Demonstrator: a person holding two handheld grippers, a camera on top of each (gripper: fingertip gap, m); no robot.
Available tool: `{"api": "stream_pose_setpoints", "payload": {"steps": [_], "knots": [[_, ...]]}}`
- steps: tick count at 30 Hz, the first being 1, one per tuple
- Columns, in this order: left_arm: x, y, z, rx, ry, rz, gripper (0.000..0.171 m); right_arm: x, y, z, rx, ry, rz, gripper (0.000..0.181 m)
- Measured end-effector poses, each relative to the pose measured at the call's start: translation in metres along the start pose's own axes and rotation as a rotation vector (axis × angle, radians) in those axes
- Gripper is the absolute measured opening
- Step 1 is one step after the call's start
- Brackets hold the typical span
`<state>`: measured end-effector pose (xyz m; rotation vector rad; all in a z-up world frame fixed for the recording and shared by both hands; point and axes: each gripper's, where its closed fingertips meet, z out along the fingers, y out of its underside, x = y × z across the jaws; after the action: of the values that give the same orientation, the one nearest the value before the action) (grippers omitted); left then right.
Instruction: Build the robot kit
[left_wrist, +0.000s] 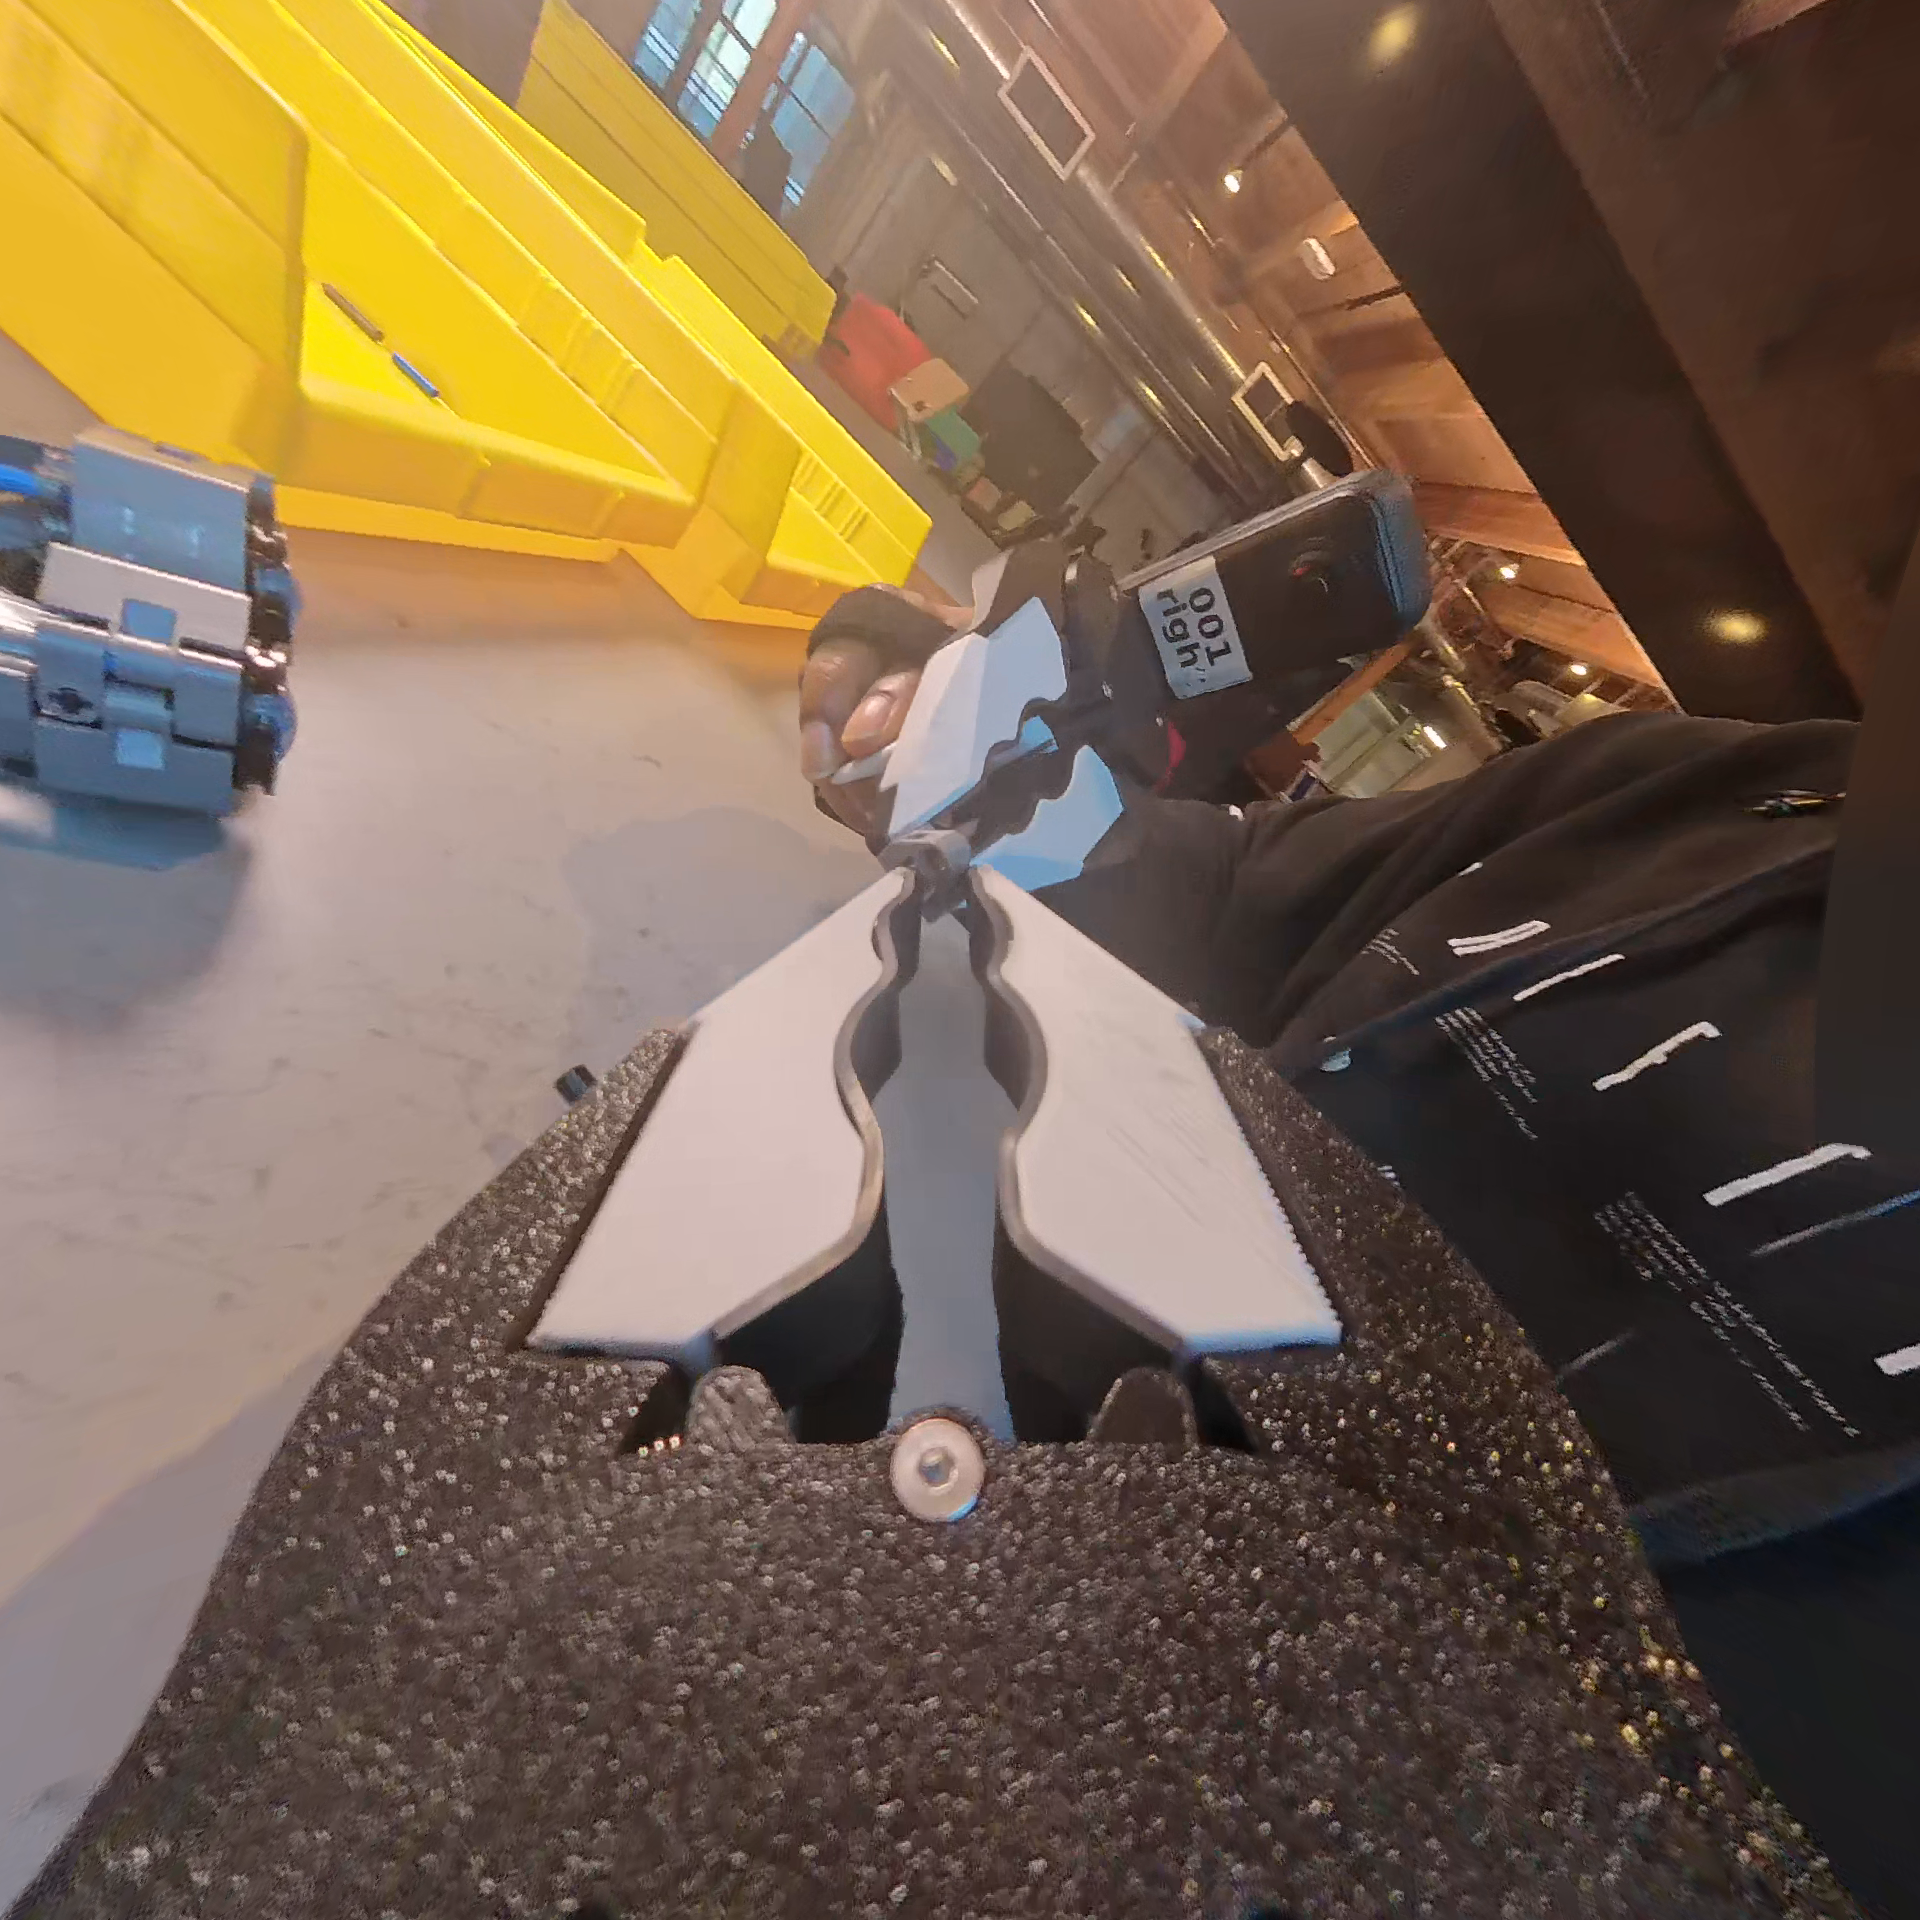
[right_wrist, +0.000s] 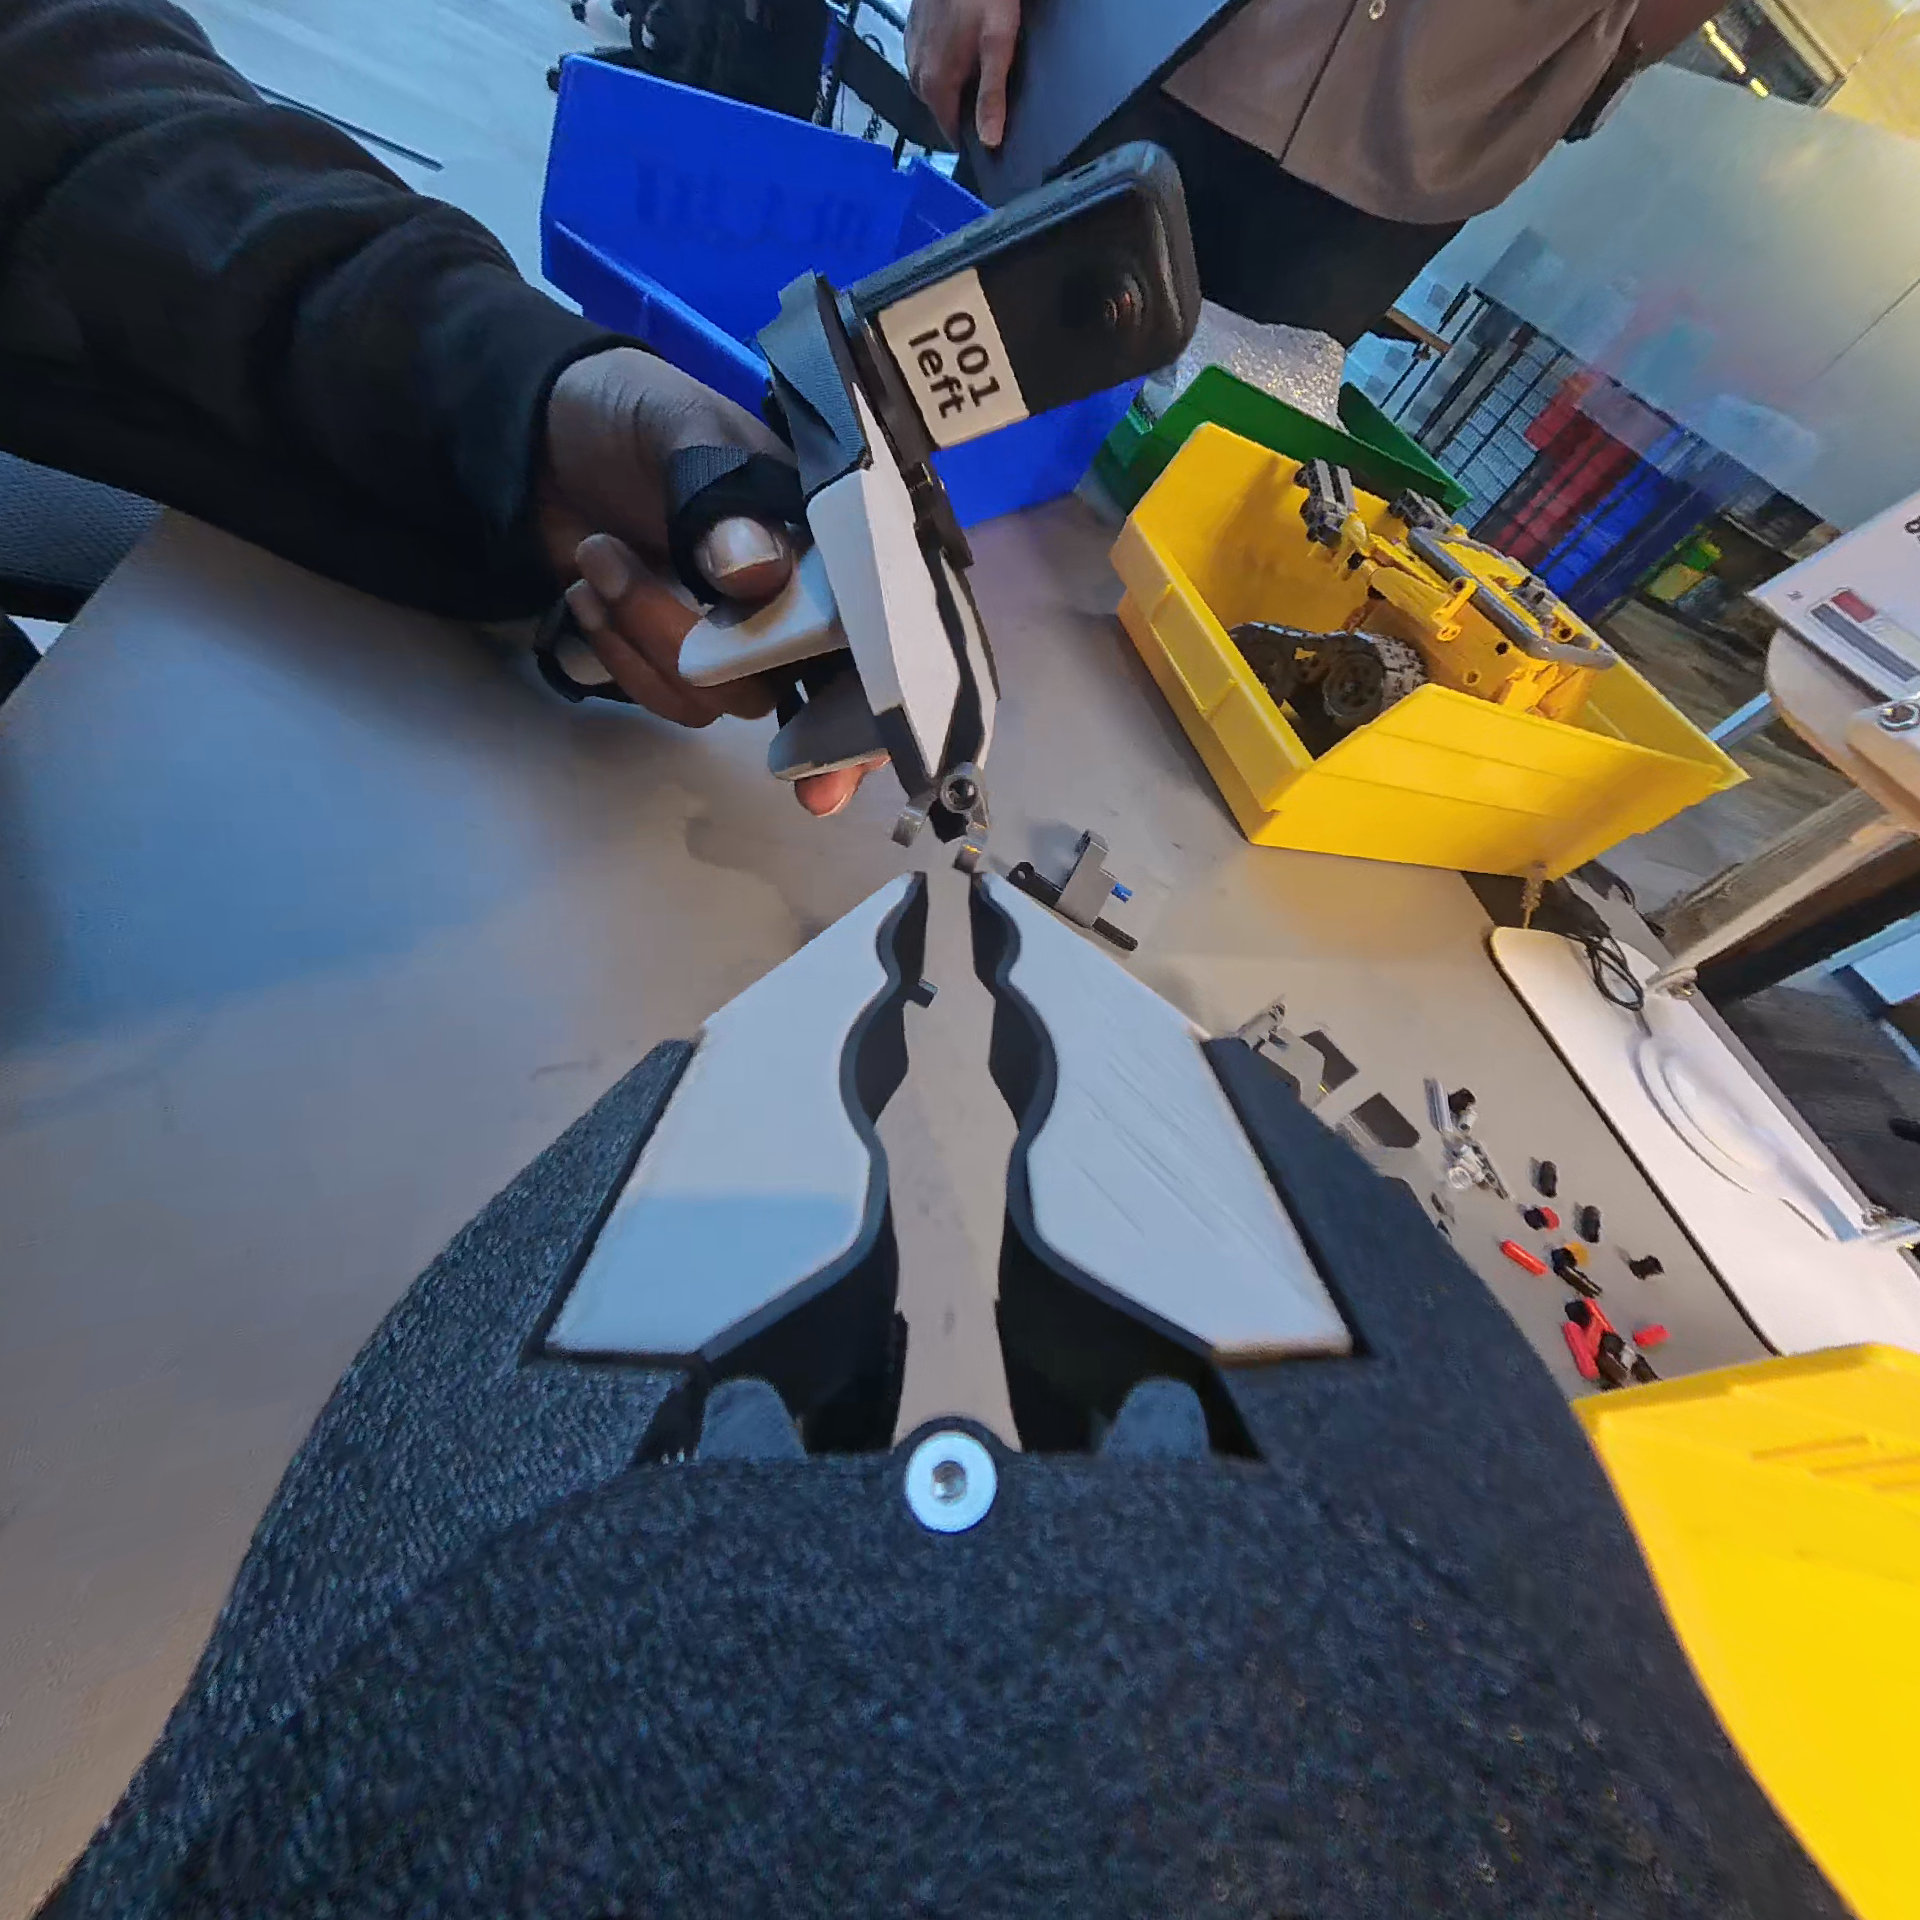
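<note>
My left gripper (left_wrist: 933, 883) is shut on a small grey-and-black toy connector piece (left_wrist: 928, 858) and holds it above the grey table (left_wrist: 416, 935). In the right wrist view the left gripper (right_wrist: 948, 821) comes in from above with that piece (right_wrist: 954, 802) at its tips. My right gripper (right_wrist: 948, 883) faces it tip to tip, its jaws almost closed on a tiny grey pin (right_wrist: 966, 858) just short of the connector. In the left wrist view the right gripper (left_wrist: 920, 831) meets the piece from the far side. A hand grips each tool.
Yellow bins (left_wrist: 468, 312) and a grey-blue brick model (left_wrist: 135, 623) lie to the left. A yellow bin with a yellow brick vehicle (right_wrist: 1403, 675), a blue bin (right_wrist: 727, 239), a green bin (right_wrist: 1247, 416), a small grey assembly (right_wrist: 1081, 894) and loose red and black parts (right_wrist: 1558, 1268) sit nearby. Another person (right_wrist: 1299, 104) stands behind. Less than 4 cm separates the two grippers' tips.
</note>
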<state>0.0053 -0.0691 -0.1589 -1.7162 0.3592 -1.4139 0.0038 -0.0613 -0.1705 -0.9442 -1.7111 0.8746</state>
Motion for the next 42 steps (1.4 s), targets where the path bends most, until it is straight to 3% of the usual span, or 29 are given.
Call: {"api": "stream_pose_setpoints", "payload": {"steps": [6,12,16,22,27,36,42], "knots": [[-0.004,-0.006,-0.005,0.023,-0.07,0.075,0.008,-0.002,-0.002,0.005,-0.002,-0.025,0.106,0.025],[-0.003,-0.005,-0.005,0.0,-0.105,0.16,0.006,0.004,-0.002,0.008,-0.017,0.002,0.107,0.0],[-0.001,-0.002,-0.004,-0.013,-0.105,0.177,0.005,0.002,0.0,0.009,-0.019,-0.018,0.107,0.0],[0.001,-0.006,-0.007,0.011,-0.098,0.185,0.005,0.004,-0.009,0.008,0.025,-0.034,0.152,0.022],[0.006,-0.003,-0.006,-0.02,-0.09,0.222,0.005,0.002,-0.015,0.012,0.01,-0.095,0.109,0.015],[-0.01,0.03,-0.021,-0.401,-0.334,0.566,0.021,-0.023,0.006,0.025,-0.323,-0.411,-0.223,0.015],[-0.026,0.045,-0.032,-0.51,-0.512,0.631,0.015,-0.033,0.018,0.043,-0.459,-0.509,-0.303,0.015]]}}
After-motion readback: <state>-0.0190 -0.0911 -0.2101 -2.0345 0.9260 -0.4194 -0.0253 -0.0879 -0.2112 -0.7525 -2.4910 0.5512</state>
